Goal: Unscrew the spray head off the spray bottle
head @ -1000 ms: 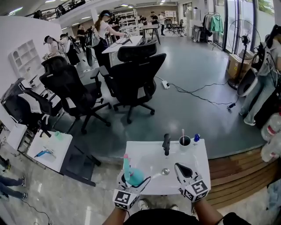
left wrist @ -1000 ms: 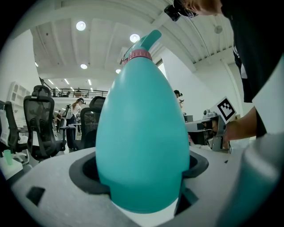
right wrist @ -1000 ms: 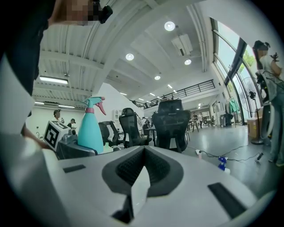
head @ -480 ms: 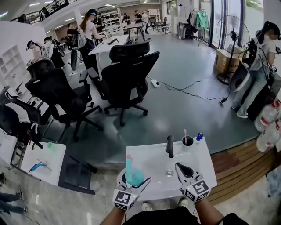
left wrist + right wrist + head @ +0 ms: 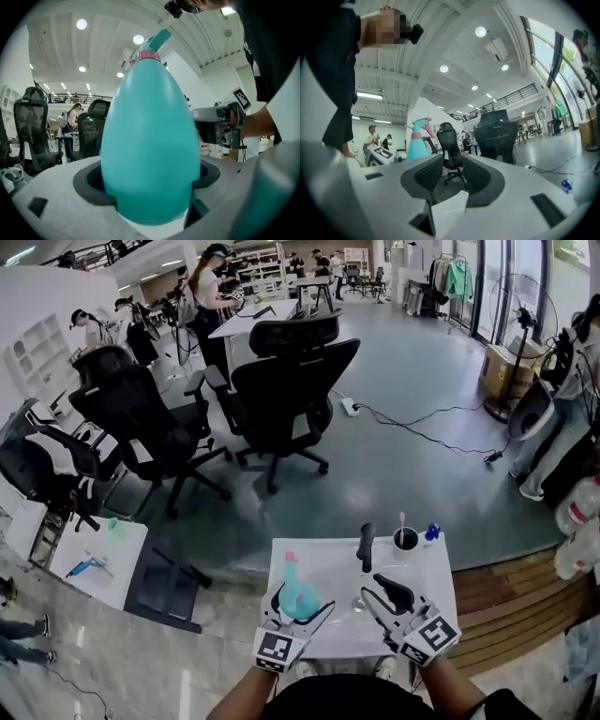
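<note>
A teal spray bottle with a pink collar and teal spray head stands upright over the white table's near left part. My left gripper is shut on its round body, one pad on each side. My right gripper hovers to the bottle's right, apart from it. Its jaws have just been opening and stand parted with nothing between them. From the right gripper view the bottle shows off to the left with its head still on.
At the table's far edge stand a black handle-like object, a dark cup with a stick in it, and a small blue item. A small metal piece lies between the grippers. Office chairs stand beyond; a wooden platform lies right.
My right gripper's jaws have gone from shut to parted, and it has risen a little. My left gripper has carried the bottle slightly rightward over the table.
</note>
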`<action>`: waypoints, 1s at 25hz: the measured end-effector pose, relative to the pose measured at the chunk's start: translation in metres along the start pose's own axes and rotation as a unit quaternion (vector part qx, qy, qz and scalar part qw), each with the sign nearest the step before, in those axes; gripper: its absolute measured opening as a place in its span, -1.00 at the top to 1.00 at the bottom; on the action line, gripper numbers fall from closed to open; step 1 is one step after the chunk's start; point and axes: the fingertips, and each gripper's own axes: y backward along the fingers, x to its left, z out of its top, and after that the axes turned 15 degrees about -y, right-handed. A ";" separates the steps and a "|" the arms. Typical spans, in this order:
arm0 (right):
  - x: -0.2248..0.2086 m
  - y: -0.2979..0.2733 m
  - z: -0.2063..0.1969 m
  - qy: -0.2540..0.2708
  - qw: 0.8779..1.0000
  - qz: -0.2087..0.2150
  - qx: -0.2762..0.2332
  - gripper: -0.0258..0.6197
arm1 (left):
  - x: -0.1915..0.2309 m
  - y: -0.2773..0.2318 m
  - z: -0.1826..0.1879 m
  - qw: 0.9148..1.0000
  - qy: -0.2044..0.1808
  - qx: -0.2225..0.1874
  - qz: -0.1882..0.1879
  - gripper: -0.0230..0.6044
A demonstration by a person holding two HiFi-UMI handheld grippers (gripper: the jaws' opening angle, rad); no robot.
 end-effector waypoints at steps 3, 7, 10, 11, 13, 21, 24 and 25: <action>0.013 -0.004 0.010 -0.017 0.998 0.060 0.005 0.38 | -0.013 -0.014 0.004 1.000 -0.002 0.008 -0.003 -0.55; 0.038 -0.009 0.016 0.000 0.992 0.123 0.020 0.25 | -0.029 -0.028 0.009 1.000 -0.004 0.011 -0.011 -0.55; 0.053 -0.011 0.017 0.006 0.988 0.152 0.039 0.22 | -0.038 -0.036 0.016 1.000 -0.015 0.010 -0.015 -0.55; 0.058 -0.012 0.017 0.010 0.986 0.158 0.046 0.22 | -0.041 -0.038 0.018 1.000 -0.021 0.010 -0.019 -0.55; 0.066 -0.013 0.019 0.021 0.985 0.163 0.052 0.19 | -0.049 -0.042 0.021 0.999 -0.033 0.009 -0.031 -0.55; 0.065 -0.008 0.036 0.024 0.990 0.139 0.020 0.27 | -0.084 -0.051 0.022 0.995 -0.065 0.019 -0.069 -0.55; 0.055 -0.002 0.043 0.024 0.992 0.123 -0.009 0.44 | -0.086 -0.055 0.026 0.995 -0.074 0.024 -0.065 -0.55; 0.053 0.000 0.045 0.020 0.992 0.120 -0.017 0.47 | -0.087 -0.056 0.028 0.994 -0.078 0.025 -0.067 -0.55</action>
